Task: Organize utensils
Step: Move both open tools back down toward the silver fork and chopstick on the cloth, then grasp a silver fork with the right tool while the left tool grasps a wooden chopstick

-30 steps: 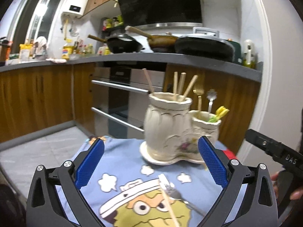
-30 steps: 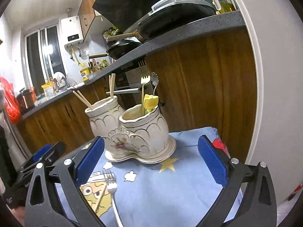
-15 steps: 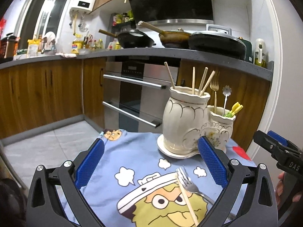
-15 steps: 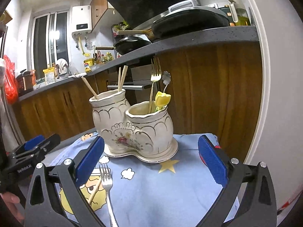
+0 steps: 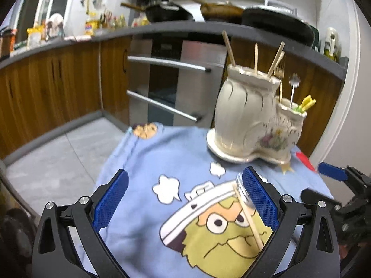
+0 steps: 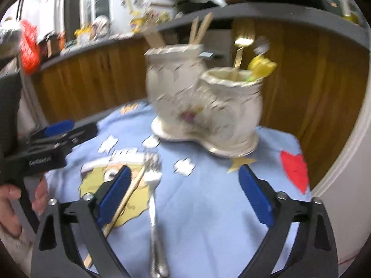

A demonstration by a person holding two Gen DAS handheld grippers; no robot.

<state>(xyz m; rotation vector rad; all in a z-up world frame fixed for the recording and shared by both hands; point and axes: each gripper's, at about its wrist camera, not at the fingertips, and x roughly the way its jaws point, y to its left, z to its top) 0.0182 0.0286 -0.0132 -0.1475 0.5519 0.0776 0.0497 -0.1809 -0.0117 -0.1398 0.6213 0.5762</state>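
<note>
A cream two-pot ceramic utensil holder (image 5: 250, 120) (image 6: 199, 106) stands at the back of a blue cartoon cloth (image 5: 162, 162) (image 6: 208, 197). The tall pot holds chopsticks (image 5: 255, 58); the short pot holds a gold fork (image 6: 241, 46), a spoon and something yellow. A silver fork (image 6: 153, 203) and a wooden chopstick (image 6: 125, 199) lie on the cloth; both also show in the left wrist view, the chopstick (image 5: 248, 217) beside my left gripper's right finger. My left gripper (image 5: 185, 199) is open and empty above the cloth. My right gripper (image 6: 183, 190) is open and empty over the fork.
Wooden cabinets and an oven (image 5: 169, 81) stand behind the table, with pans on the grey counter (image 5: 208, 14). A white wall (image 6: 347, 162) rises on the right. The table edge drops to a grey floor (image 5: 58, 157) on the left.
Both grippers have pulled back and tilted down toward the cloth. The holder now sits farther away and the fork and chopstick lie closer, the fork between my right fingers. Both stay open.
</note>
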